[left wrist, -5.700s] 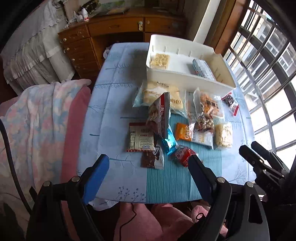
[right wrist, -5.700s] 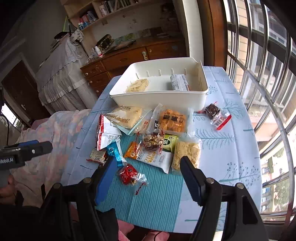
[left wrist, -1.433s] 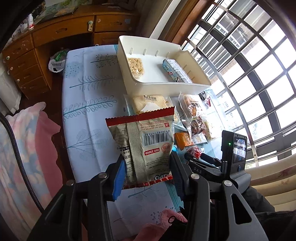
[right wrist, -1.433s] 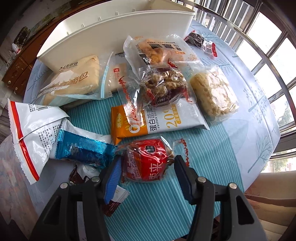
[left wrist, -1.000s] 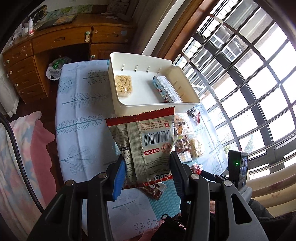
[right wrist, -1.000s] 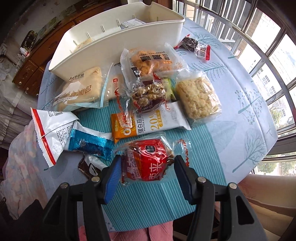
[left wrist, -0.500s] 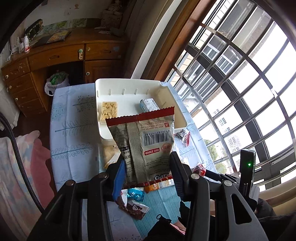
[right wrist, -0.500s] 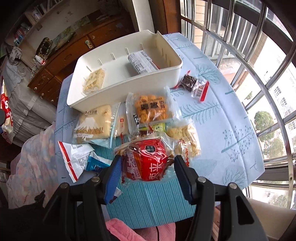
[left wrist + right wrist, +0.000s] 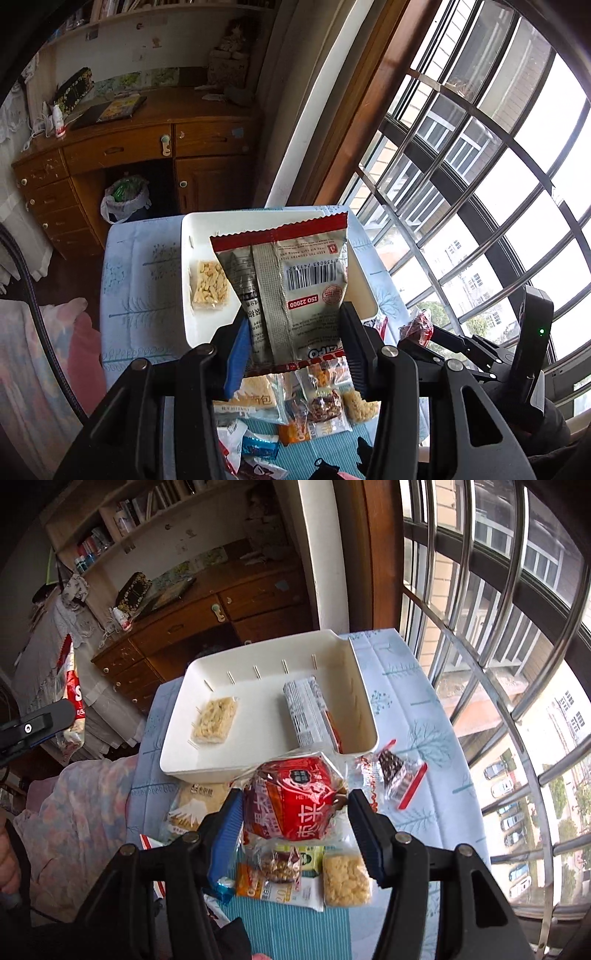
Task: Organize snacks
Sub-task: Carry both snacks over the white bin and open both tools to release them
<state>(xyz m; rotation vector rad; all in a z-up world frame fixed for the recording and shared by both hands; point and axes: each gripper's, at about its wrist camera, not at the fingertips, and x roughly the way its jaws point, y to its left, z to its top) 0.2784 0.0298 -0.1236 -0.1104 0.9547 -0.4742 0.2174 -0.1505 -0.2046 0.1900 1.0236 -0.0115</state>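
Note:
My left gripper (image 9: 293, 343) is shut on a silver snack bag (image 9: 291, 288) with a red top edge, held high above the white tray (image 9: 186, 295). My right gripper (image 9: 295, 819) is shut on a red snack packet (image 9: 295, 805), held above the tray's near wall (image 9: 207, 773). The tray holds a yellow cracker pack (image 9: 216, 720) and a printed white pack (image 9: 308, 710). In the right wrist view the left gripper (image 9: 33, 723) and its bag show at the far left. In the left wrist view the right gripper (image 9: 436, 341) shows at the right with the red packet (image 9: 415, 328).
Several loose snacks lie on the blue tablecloth (image 9: 417, 746) below the tray: a bread pack (image 9: 195, 808), a yellow puffed pack (image 9: 345, 880), a dark candy pack (image 9: 393, 771). A wooden desk (image 9: 129, 147) stands behind the table. Barred windows (image 9: 498, 664) run along the right.
Both grippers have risen higher and tilted toward the tray, each still holding its snack. The table now looks smaller and further below.

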